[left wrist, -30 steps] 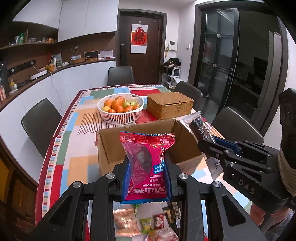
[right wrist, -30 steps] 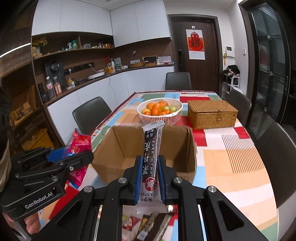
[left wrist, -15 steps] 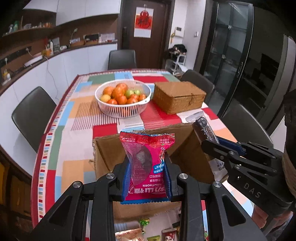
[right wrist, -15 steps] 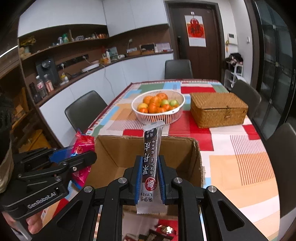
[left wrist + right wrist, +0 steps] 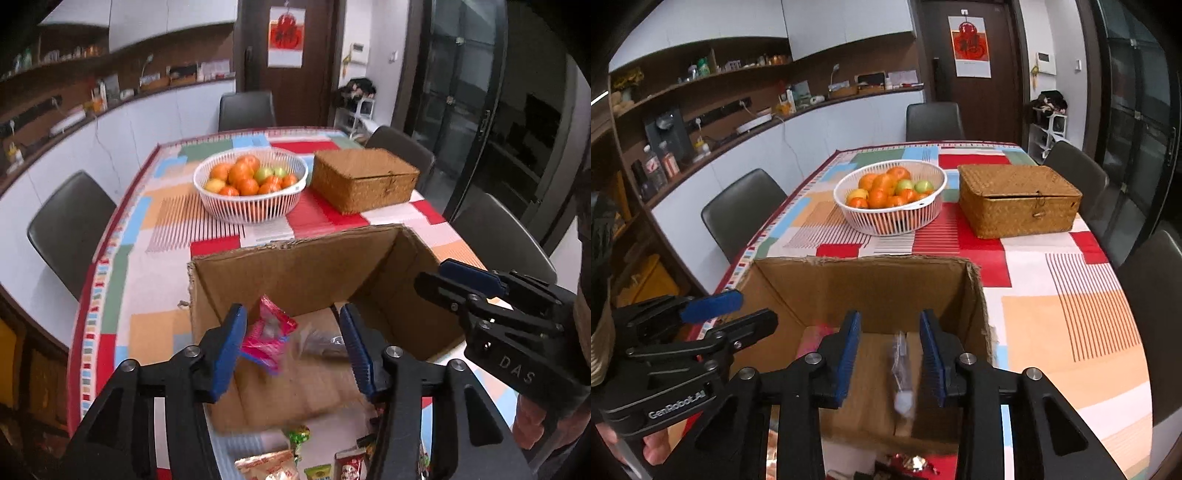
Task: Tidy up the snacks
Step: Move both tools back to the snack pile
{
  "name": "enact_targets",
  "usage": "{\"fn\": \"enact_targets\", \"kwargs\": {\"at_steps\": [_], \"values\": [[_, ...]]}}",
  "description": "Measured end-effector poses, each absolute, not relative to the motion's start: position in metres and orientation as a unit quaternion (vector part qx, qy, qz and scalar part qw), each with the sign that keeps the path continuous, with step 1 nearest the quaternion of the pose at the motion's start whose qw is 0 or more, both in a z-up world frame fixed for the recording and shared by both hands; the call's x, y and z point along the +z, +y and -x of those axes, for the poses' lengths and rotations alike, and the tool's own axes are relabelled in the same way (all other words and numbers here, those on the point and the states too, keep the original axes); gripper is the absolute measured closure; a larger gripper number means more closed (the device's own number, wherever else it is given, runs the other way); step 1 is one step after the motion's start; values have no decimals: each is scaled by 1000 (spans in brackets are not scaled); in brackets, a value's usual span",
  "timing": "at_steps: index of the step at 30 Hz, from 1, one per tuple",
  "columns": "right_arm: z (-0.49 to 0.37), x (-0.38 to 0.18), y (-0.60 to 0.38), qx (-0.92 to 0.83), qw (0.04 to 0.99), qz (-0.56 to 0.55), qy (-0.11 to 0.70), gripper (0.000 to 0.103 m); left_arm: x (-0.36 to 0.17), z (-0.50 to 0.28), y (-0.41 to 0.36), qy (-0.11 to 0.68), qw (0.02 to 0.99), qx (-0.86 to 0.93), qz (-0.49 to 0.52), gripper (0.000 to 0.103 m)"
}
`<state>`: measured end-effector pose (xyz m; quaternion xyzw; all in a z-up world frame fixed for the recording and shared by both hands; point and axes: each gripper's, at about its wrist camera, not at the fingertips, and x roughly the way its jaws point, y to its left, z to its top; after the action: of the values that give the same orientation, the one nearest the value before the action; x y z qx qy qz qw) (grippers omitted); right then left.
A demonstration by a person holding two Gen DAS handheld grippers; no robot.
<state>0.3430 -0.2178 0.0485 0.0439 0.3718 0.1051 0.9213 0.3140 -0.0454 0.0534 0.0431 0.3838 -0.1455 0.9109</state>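
1. A white fruit basket (image 5: 890, 206) is seen on the patchwork tablecloth (image 5: 1071, 314), piled with oranges and a couple of green fruits.
2. A closed wicker box (image 5: 1019, 199) is set just beside it, to the right.
3. Dark chairs (image 5: 70, 229) are ranged around the table.
4. A red poster (image 5: 969, 46) is hung on the door.

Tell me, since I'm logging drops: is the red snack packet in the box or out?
In. The red snack packet lies blurred inside the cardboard box, between the open left gripper fingers, which no longer touch it.
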Motion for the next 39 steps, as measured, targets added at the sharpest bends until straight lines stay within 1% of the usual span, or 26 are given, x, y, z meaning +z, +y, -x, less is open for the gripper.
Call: {"fn": "enact_targets", "kwargs": {"at_steps": [3,5,14,20,28,39], "values": [[-322,57,-220,110,926,-47,358,63,64,-290,-45,360,920,-147,-49,46],[-303,62,-220,108,931,-43,346,61,69,-275,-45,349,923,-153,-49,46],[-235,72,-220,120,943,-34,310,60,75,-217,-48,324,929,-173,-53,42],[-207,66,-224,121,943,-33,309,60,64,-185,-51,322,929,-172,-57,39],[-181,42,-230,119,933,-30,338,60,34,-158,-53,352,919,-169,-53,39],[-161,6,-229,119,915,-29,384,60,-13,-149,-54,415,892,-177,-38,39]]}}
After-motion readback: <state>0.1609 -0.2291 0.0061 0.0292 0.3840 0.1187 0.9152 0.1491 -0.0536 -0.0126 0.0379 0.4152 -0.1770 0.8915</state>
